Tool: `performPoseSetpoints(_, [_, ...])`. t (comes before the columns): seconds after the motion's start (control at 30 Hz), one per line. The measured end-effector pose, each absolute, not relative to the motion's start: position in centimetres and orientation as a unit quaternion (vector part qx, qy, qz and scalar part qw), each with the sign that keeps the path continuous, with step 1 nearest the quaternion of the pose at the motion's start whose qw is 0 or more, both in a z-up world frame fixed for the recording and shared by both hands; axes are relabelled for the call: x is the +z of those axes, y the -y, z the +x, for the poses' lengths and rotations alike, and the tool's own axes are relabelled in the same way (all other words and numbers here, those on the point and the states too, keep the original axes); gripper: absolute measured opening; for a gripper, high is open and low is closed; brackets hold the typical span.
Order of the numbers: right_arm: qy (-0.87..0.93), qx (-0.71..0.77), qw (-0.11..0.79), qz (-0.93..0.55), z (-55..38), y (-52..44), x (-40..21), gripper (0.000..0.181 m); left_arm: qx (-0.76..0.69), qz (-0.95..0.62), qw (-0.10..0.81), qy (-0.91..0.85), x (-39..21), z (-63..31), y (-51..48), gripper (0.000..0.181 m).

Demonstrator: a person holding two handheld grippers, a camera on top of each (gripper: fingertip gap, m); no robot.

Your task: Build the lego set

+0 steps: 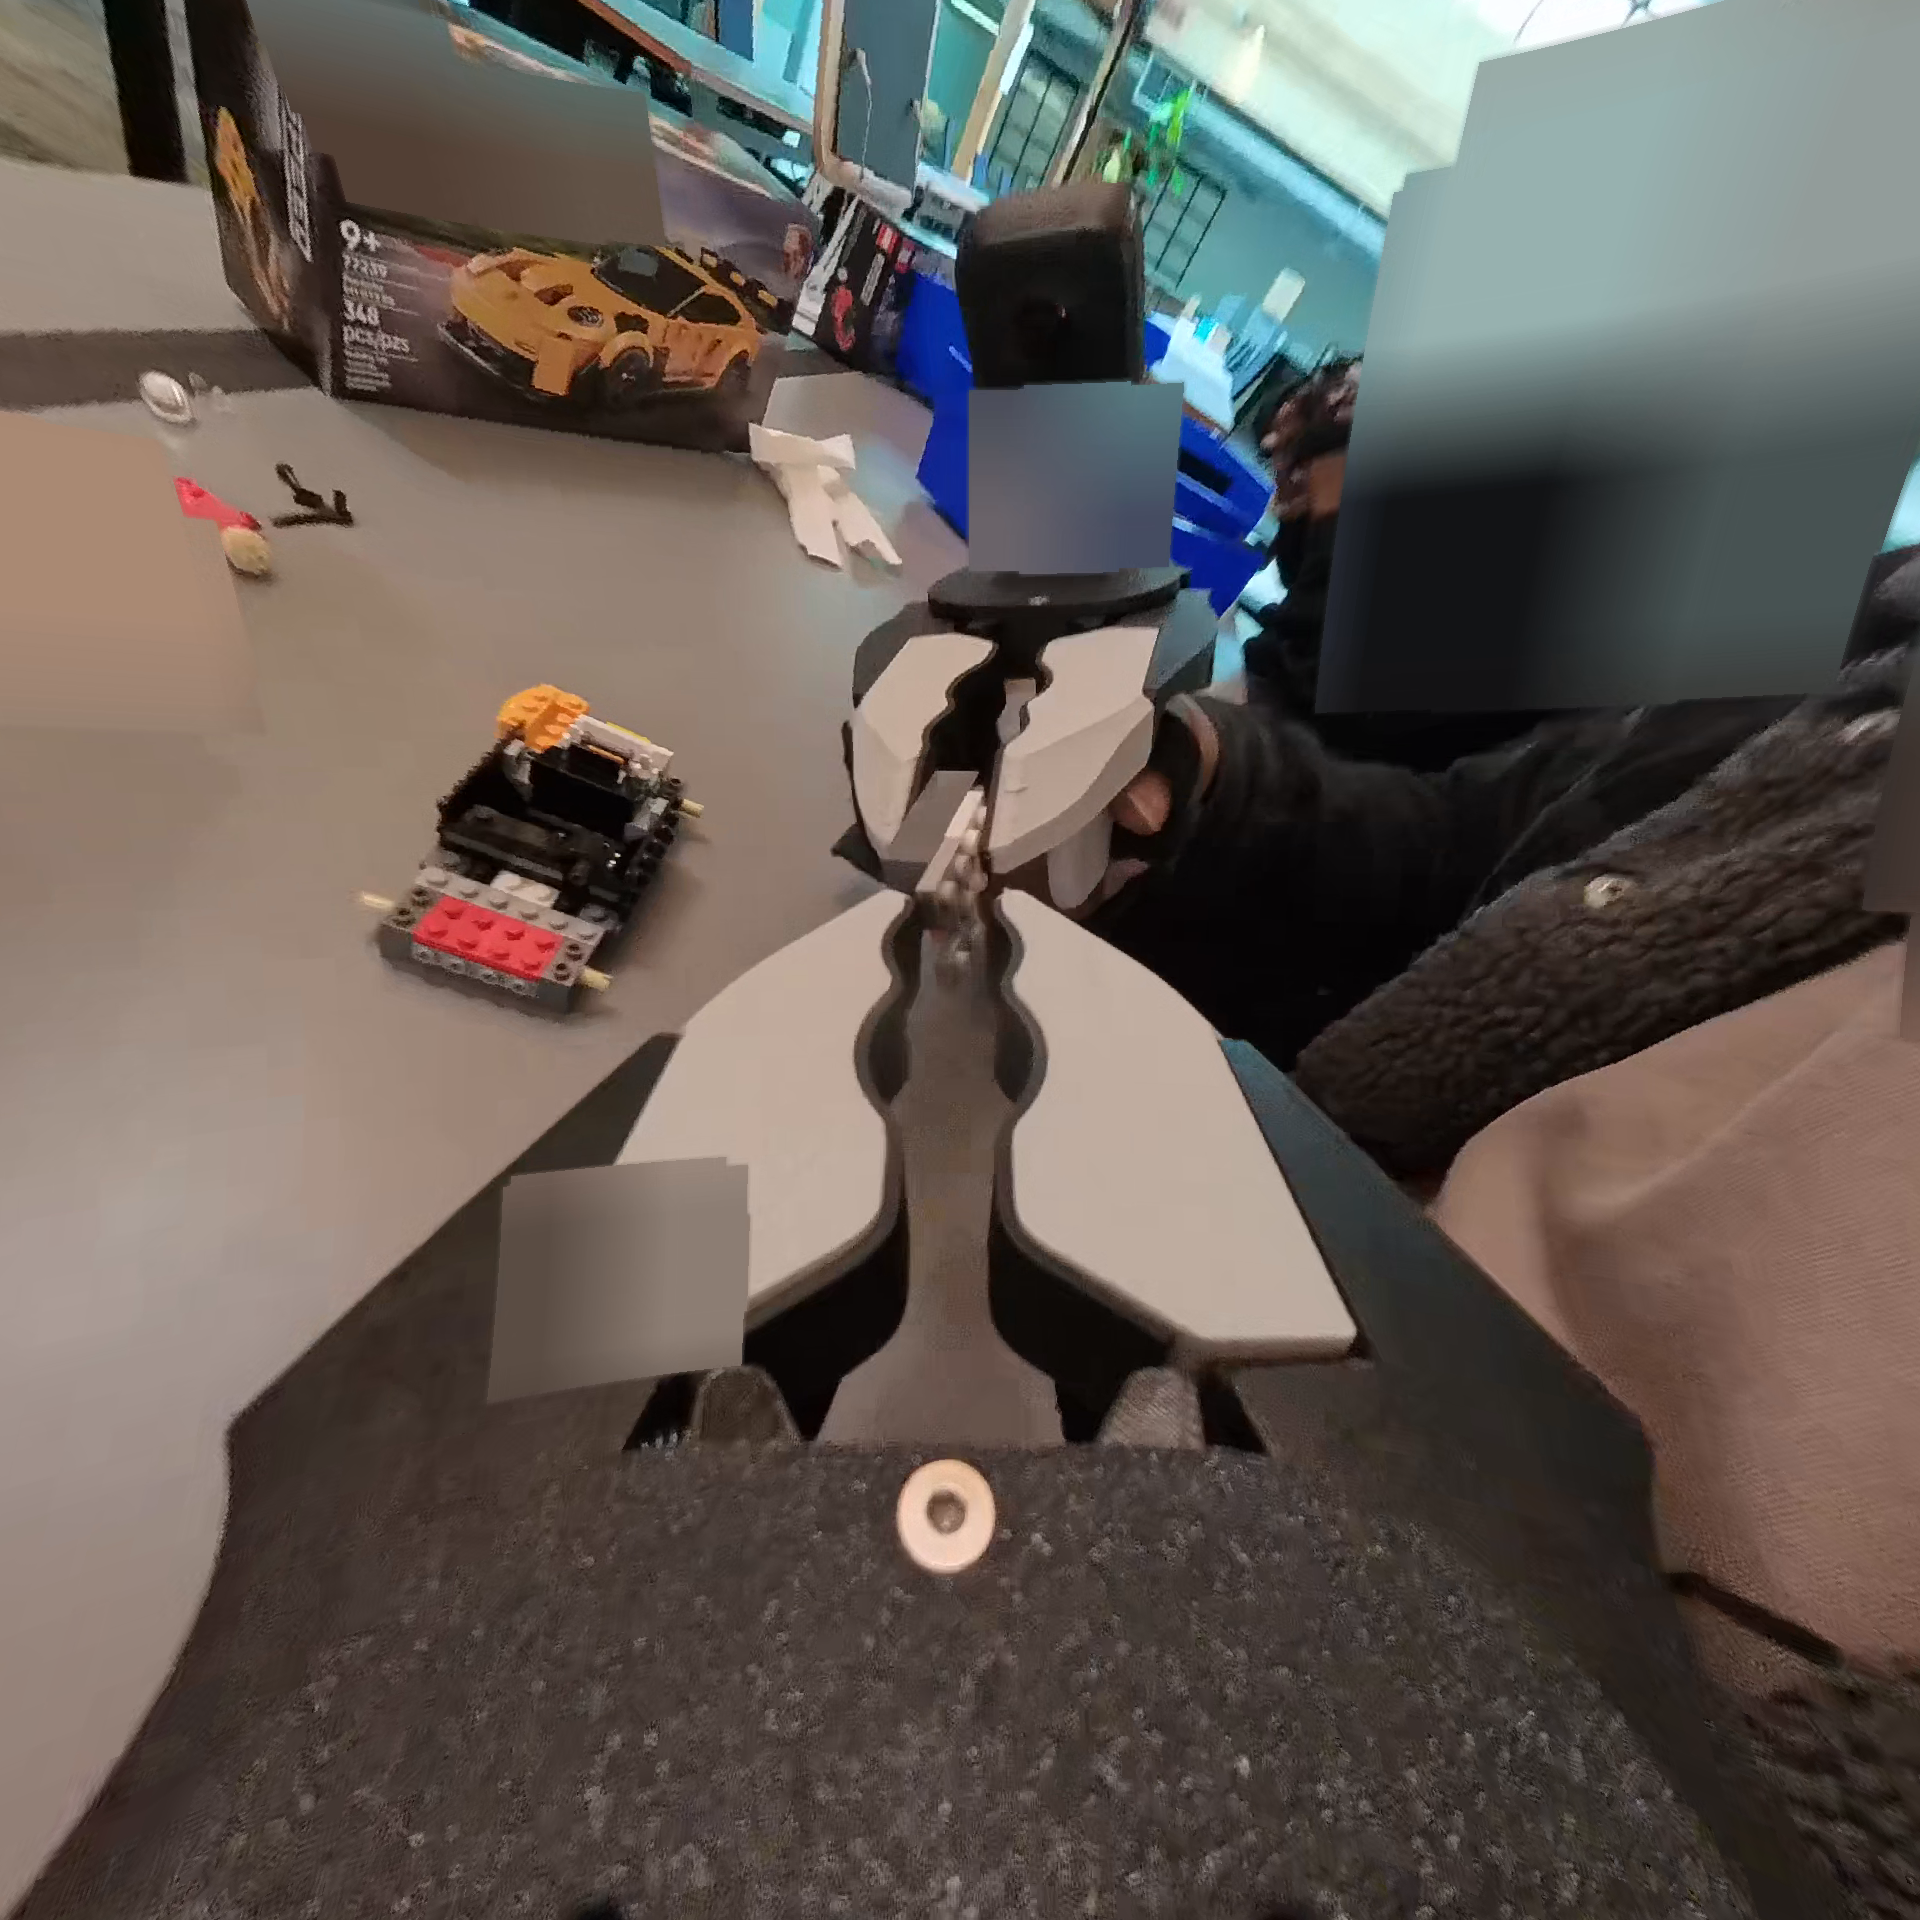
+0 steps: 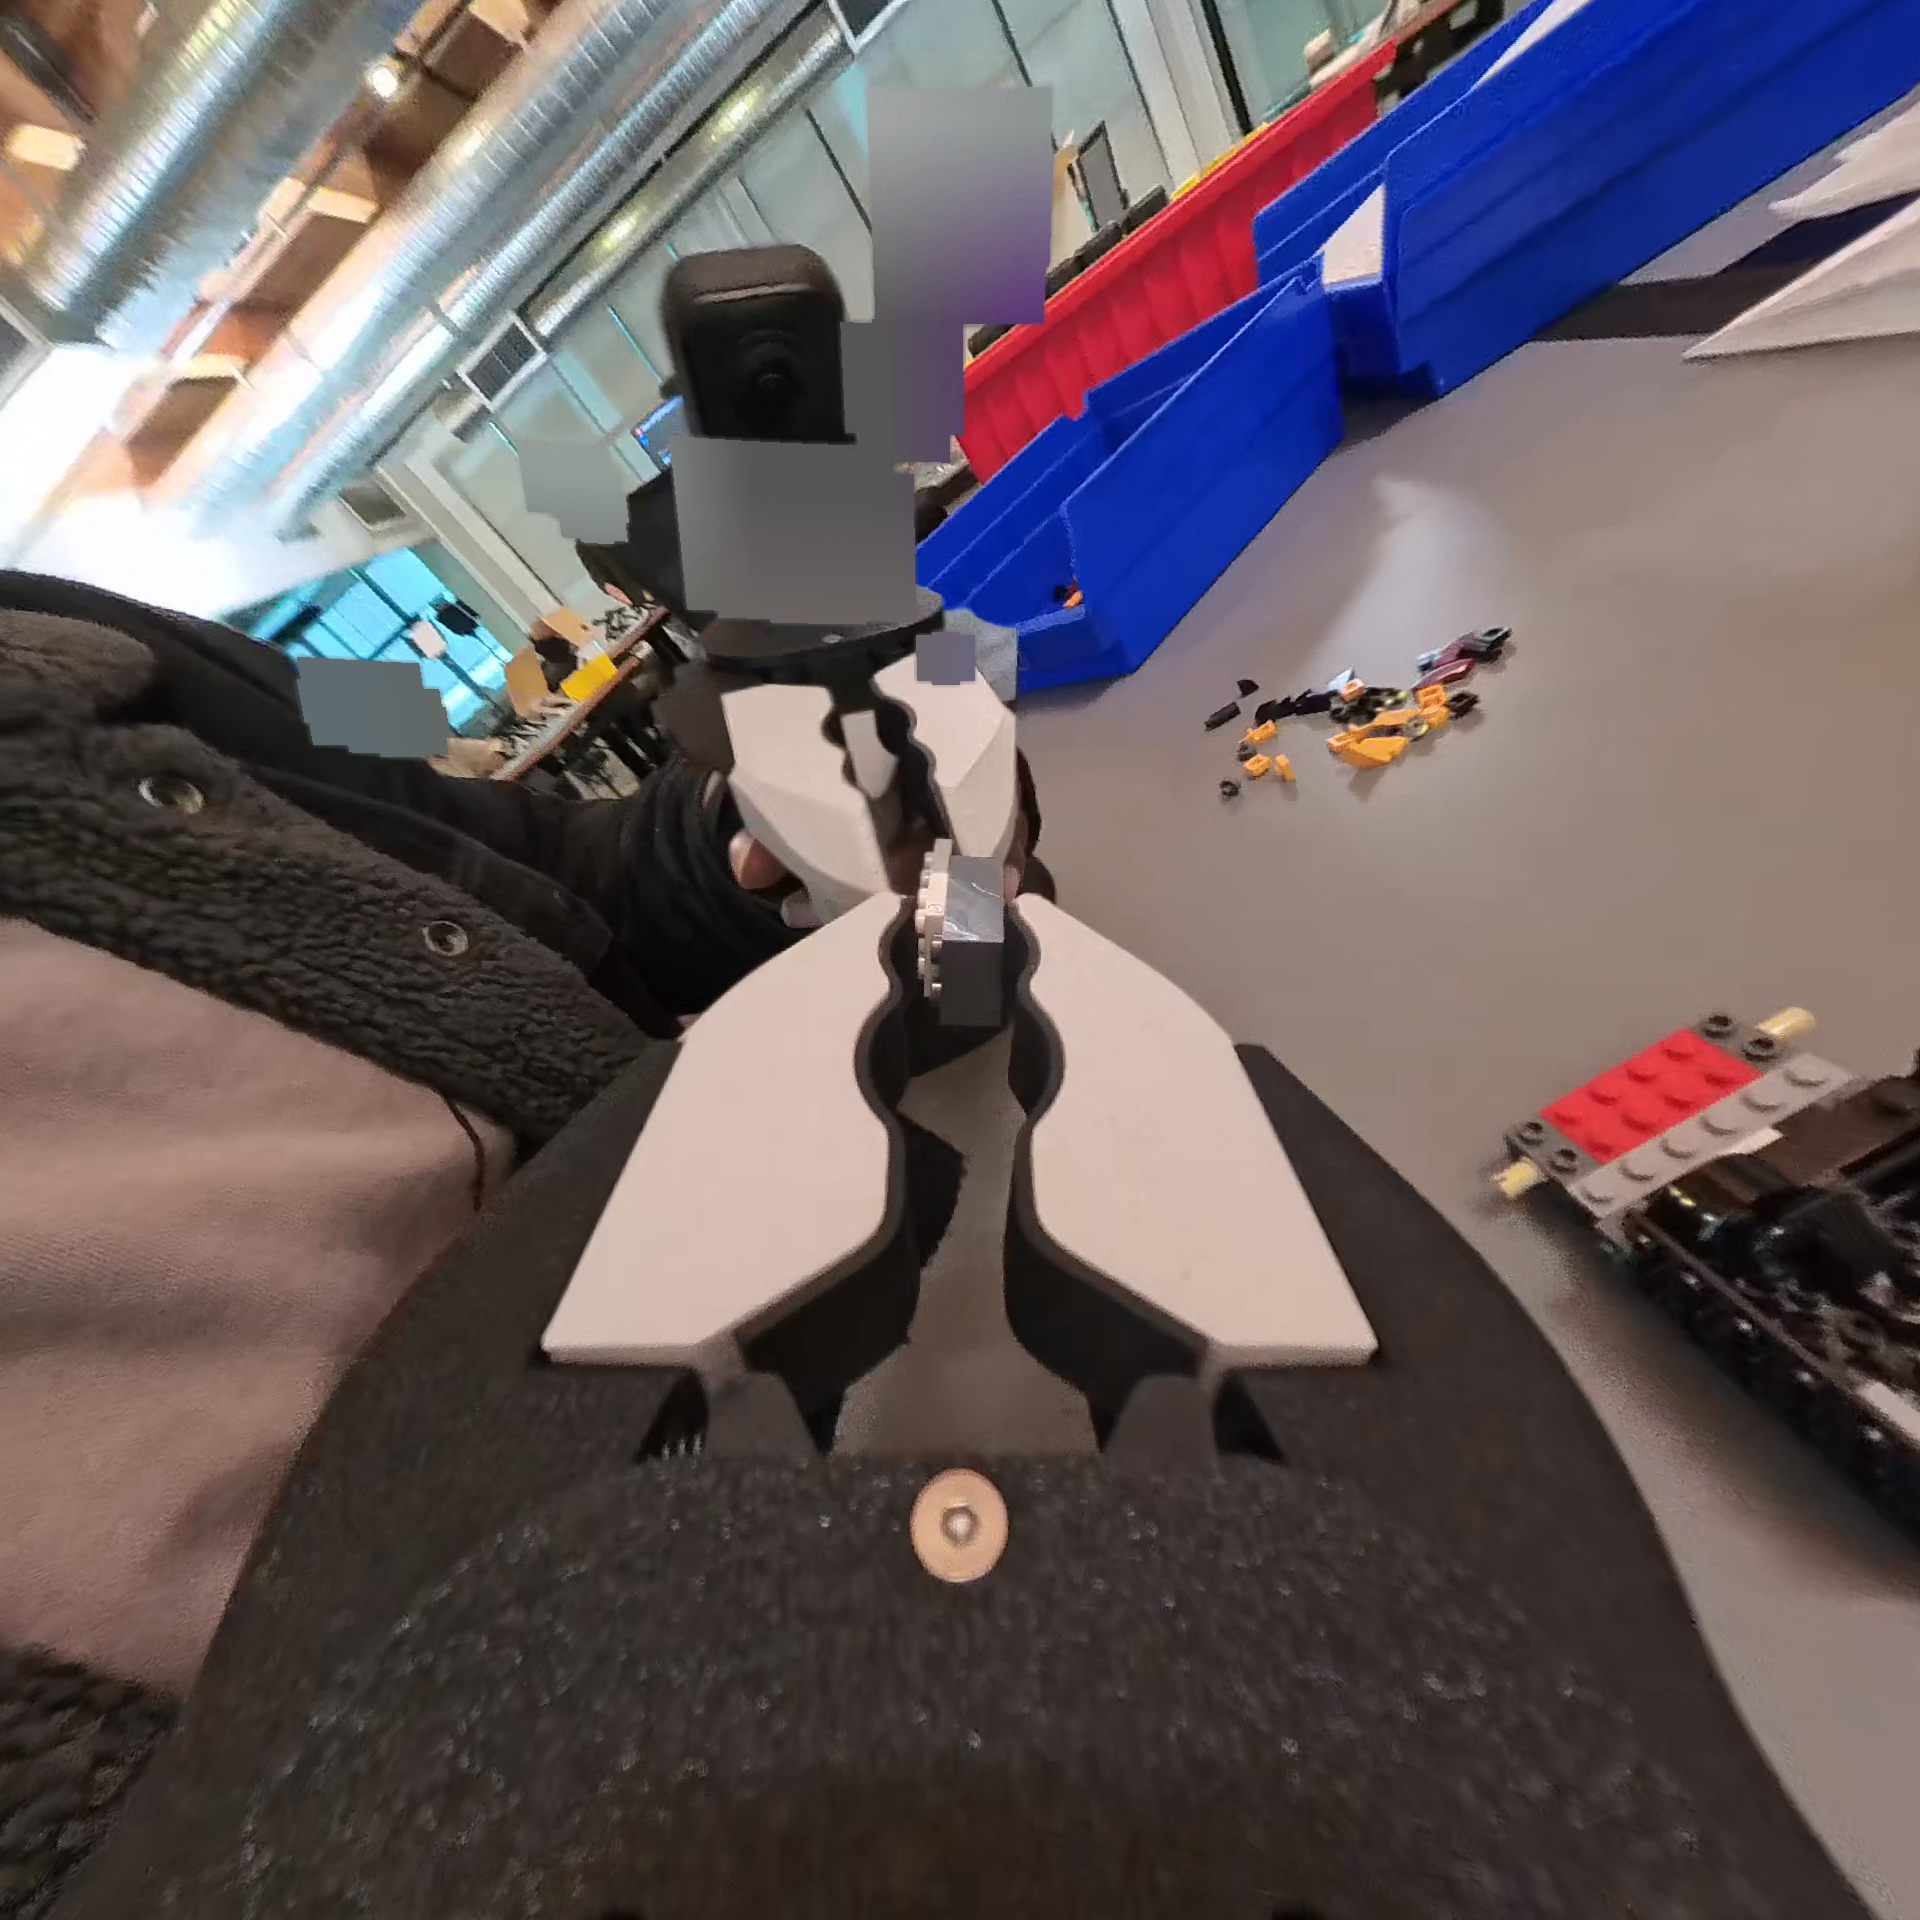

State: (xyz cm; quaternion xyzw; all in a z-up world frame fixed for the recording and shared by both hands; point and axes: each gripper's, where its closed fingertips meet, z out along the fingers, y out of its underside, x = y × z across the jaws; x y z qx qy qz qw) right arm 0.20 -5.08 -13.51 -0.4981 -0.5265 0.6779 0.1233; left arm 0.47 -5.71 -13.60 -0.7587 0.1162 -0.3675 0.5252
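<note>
My left gripper (image 1: 951, 920) is shut on a small white studded plate (image 1: 961, 857), held in the air. My right gripper (image 2: 961, 930) is shut on a dark grey brick (image 2: 977, 951). The two grippers face each other tip to tip, and the white plate (image 2: 935, 914) lies against the brick's side. The right gripper also shows in the left wrist view (image 1: 961, 821), as does the grey brick (image 1: 933, 826). The partly built car (image 1: 530, 842), with black chassis, red plate and orange top, sits on the grey table left of the grippers. It also shows in the right wrist view (image 2: 1714, 1164).
The set's box (image 1: 520, 301) stands at the back left, with crumpled white paper (image 1: 821, 478) beside it. Loose orange and black pieces (image 2: 1361, 717) lie on the table. Blue bins (image 2: 1195, 499) and a red bin (image 2: 1143, 281) line the far edge. A person's dark sleeve (image 1: 1351, 831) is behind the grippers.
</note>
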Motion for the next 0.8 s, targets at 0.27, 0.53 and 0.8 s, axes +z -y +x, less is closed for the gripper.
performPoseSetpoints(0.27, [0.513, 0.68, 0.109, -0.513, -0.1, 5.0, -13.9, 0.015, -0.406, -0.753, 0.513, -0.071, -13.8, 0.1, 5.2, 0.006])
performPoseSetpoints(0.53, [0.483, 0.681, 0.092, -0.542, -0.5, 4.6, -14.4, 0.015, -0.373, -0.719, 0.573, -0.123, -13.4, 0.1, 5.4, 0.005])
performPoseSetpoints(0.8, [0.491, 0.693, 0.102, -0.518, -0.2, 4.6, -13.9, 0.015, -0.391, -0.708, 0.576, -0.122, -12.8, -0.1, 5.3, 0.005])
